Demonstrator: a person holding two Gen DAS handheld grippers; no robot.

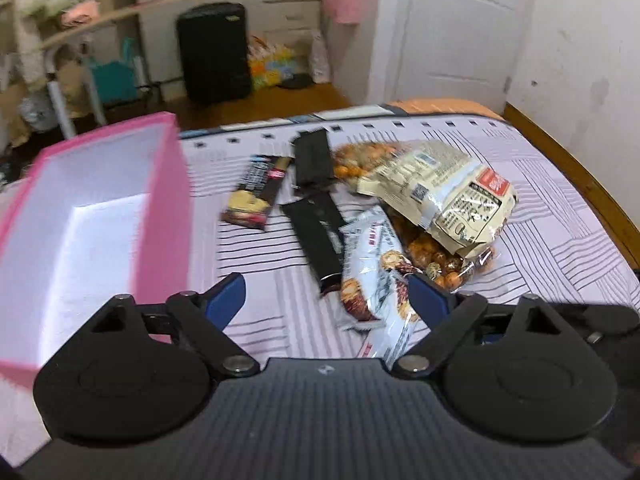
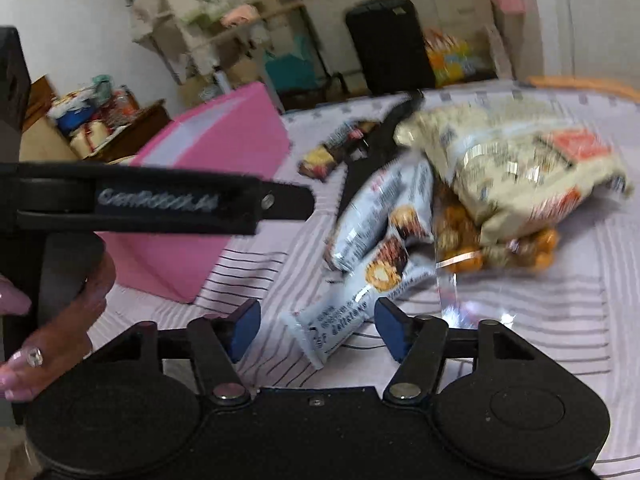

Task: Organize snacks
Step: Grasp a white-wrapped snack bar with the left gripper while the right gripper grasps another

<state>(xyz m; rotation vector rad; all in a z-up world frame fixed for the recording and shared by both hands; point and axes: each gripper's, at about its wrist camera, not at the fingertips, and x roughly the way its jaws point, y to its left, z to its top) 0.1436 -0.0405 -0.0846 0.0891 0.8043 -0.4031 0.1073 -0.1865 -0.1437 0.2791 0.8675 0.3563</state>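
Left wrist, my jaws: left gripper [image 1: 326, 300] is spread wide with nothing in it, hovering over the striped bedsheet [image 1: 552, 248].
Left wrist, box: pink box [image 1: 164, 216] on the left, white inside, and the part I can see holds no snacks.
Left wrist, snacks: white snack pack [image 1: 374, 276] lies near my right blue pad, black bars [image 1: 316, 236] just left of it, beige bag [image 1: 444, 196] over a clear nut bag [image 1: 444, 264] on the right.
Right wrist, my jaws: right gripper [image 2: 316, 330] is wide open too, holding nothing, with the white snack pack [image 2: 372, 240] end between the fingers.
Right wrist, box: pink box [image 2: 224, 148] far left, only its outer walls show.
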